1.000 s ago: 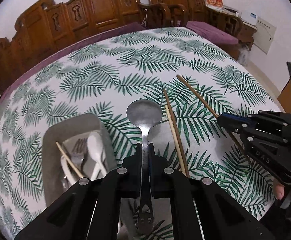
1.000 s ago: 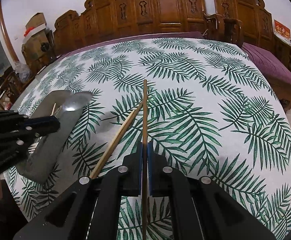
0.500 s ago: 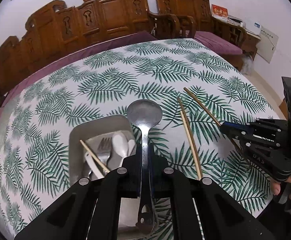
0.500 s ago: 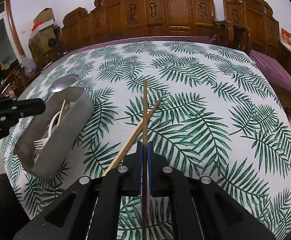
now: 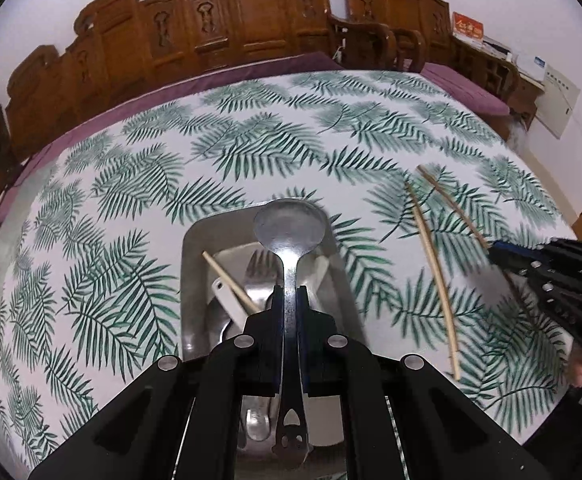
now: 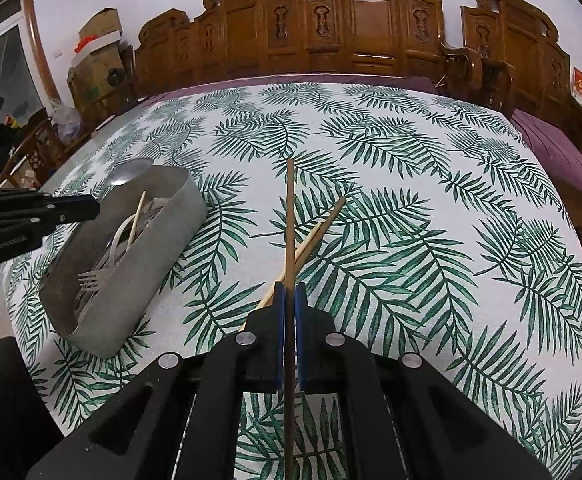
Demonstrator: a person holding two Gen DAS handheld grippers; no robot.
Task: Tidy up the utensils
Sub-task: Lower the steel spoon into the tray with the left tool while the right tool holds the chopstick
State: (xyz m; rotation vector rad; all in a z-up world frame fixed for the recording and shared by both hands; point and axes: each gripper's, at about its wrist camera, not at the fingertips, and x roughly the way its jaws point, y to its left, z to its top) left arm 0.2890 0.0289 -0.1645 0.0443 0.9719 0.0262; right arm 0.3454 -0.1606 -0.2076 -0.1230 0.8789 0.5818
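Note:
My left gripper point(image 5: 289, 292) is shut on the handle of a metal spoon point(image 5: 289, 226), whose bowl hangs over the far end of the grey tray point(image 5: 189, 240). A fork point(image 5: 259, 268), a white spoon point(image 5: 227, 300) and a chopstick point(image 5: 229, 278) lie in the tray. My right gripper point(image 6: 289, 290) is shut on a dark wooden chopstick point(image 6: 289, 216) that points straight ahead above the table. A lighter chopstick point(image 6: 315, 236) lies on the cloth under it, also seen as the pale chopstick point(image 5: 431, 260) in the left wrist view. The grey tray point(image 6: 147, 256) sits left of my right gripper.
The round table carries a white cloth with green fern leaves point(image 6: 411, 208). Carved wooden chairs point(image 6: 371, 32) ring its far side, with purple cushions point(image 6: 559, 152). The right gripper point(image 5: 551, 276) appears at the right edge of the left wrist view. Boxes point(image 6: 99, 60) stand at the far left.
My left gripper has carried the spoon leftwards from beside the tray to over it. The right gripper with its chopstick has barely shifted.

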